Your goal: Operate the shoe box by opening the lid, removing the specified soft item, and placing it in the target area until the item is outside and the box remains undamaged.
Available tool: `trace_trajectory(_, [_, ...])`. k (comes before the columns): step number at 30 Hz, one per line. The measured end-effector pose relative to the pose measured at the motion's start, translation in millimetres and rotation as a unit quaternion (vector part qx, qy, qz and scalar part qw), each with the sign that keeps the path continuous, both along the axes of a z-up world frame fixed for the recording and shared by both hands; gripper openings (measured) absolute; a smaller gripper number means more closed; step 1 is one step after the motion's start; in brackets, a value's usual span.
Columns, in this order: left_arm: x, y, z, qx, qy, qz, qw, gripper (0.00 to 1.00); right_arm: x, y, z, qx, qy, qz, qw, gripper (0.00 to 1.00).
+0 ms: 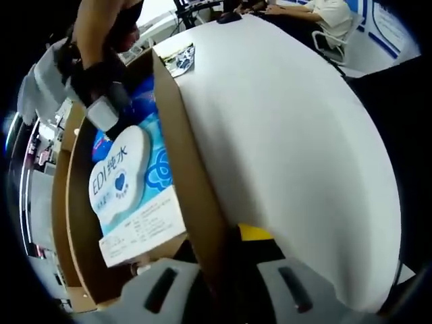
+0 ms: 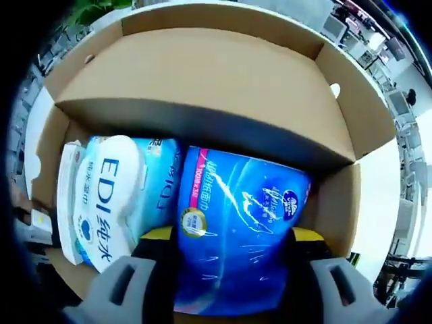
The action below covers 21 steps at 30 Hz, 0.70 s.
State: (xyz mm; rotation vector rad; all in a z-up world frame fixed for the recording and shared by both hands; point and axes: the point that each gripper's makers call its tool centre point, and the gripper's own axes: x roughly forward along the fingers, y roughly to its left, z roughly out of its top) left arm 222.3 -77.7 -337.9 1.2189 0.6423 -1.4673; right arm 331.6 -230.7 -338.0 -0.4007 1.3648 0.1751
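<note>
In my left gripper view, my left gripper (image 1: 226, 283) straddles the near side wall of the open cardboard shoe box (image 1: 196, 196), one jaw inside and one outside; whether it is pinching the wall I cannot tell. The box stands on a white table (image 1: 297, 148). Inside lies a light-blue wet-wipes pack (image 1: 131, 189), with the right gripper (image 1: 101, 111) reaching down just above it.

In my right gripper view, my right gripper (image 2: 229, 283) is clenched around the dark-blue tissue pack (image 2: 236, 229), which sits inside the box beside the wipes pack, under the raised lid (image 2: 202, 74).
</note>
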Motion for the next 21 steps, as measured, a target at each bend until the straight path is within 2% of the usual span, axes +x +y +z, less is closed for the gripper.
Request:
trace_trajectory(3, [0.1,-0.9,0.2,0.000,-0.001,0.001,1.0000,0.07,1.4,0.6,0.3,0.025,0.007,0.011,0.9996,0.65])
trace_trajectory(6, [0.9,-4.6,0.1,-0.003,-0.002,0.004,1.0000,0.07,6.3,-1.3,-0.8,0.010,0.010,0.012,0.9998,0.65])
trace_trajectory(7, [1.8,-5.5,0.1,-0.002,-0.003,0.005,1.0000,0.07,5.5,-1.6,-1.0,-0.012,0.004,0.008,0.9999,0.66])
trace_trajectory(8, [2.3,-5.9,0.2,-0.002,-0.003,0.005,1.0000,0.07,5.7,-1.6,-0.5,-0.013,-0.001,0.010,0.9999,0.66])
trace_trajectory(10, [3.1,-6.5,0.0,-0.003,-0.003,0.006,1.0000,0.07,10.0,-2.6,0.4,0.014,-0.035,0.024,0.9990,0.66])
trace_trajectory(11, [2.1,-6.0,0.1,-0.003,-0.003,0.006,1.0000,0.07,9.4,-2.5,0.8,0.021,-0.035,0.024,0.9989,0.66])
trace_trajectory(15, [0.0,-4.7,0.4,-0.003,-0.002,0.007,1.0000,0.07,10.2,-3.8,-0.9,0.008,-0.015,0.015,0.9997,0.66])
trace_trajectory(21, [-2.5,-3.7,0.7,-0.003,-0.002,0.006,1.0000,0.07,11.8,-5.4,0.2,0.006,-0.028,0.016,0.9994,0.66])
